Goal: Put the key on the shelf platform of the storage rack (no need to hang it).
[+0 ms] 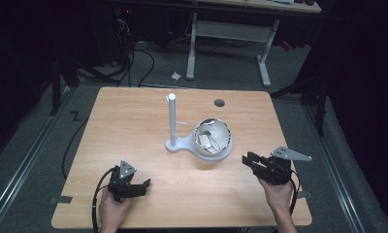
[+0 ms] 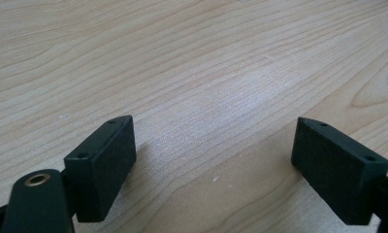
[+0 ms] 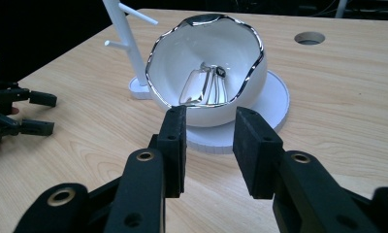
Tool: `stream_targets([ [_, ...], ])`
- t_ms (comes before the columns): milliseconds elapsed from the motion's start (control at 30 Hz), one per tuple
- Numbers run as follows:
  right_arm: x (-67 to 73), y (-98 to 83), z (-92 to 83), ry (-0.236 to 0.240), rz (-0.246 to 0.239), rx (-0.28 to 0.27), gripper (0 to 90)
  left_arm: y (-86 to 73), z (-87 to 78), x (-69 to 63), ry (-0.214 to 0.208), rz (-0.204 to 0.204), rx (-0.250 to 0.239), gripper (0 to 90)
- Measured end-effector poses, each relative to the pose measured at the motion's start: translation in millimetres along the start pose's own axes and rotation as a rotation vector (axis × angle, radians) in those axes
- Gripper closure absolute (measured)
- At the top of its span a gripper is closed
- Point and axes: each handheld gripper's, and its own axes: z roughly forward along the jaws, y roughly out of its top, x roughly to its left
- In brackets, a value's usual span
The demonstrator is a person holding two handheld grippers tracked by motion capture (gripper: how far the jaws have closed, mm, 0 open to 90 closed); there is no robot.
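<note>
Right gripper view: bowl (image 3: 206, 68) just beyond hand-held gripper (image 3: 209, 145).

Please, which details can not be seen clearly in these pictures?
- What lies inside the white bowl: shiny metal pieces, too small and mirror-like to name, in the right gripper view and the high view.
- Top of the white stand: cut off by the upper edge of the right gripper view.
- Left tool in the right gripper view: partly cut off by the left edge.
- Right tool: nothing between the jaws.
</note>
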Motion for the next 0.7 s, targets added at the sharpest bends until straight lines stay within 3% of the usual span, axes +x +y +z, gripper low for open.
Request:
stream_targets([
  [700,11.1,-16.1,15.4,0.042,0.017,0.007,65.4,0.0,0.0,0.0,0.000,0.001,0.000,16.4],
])
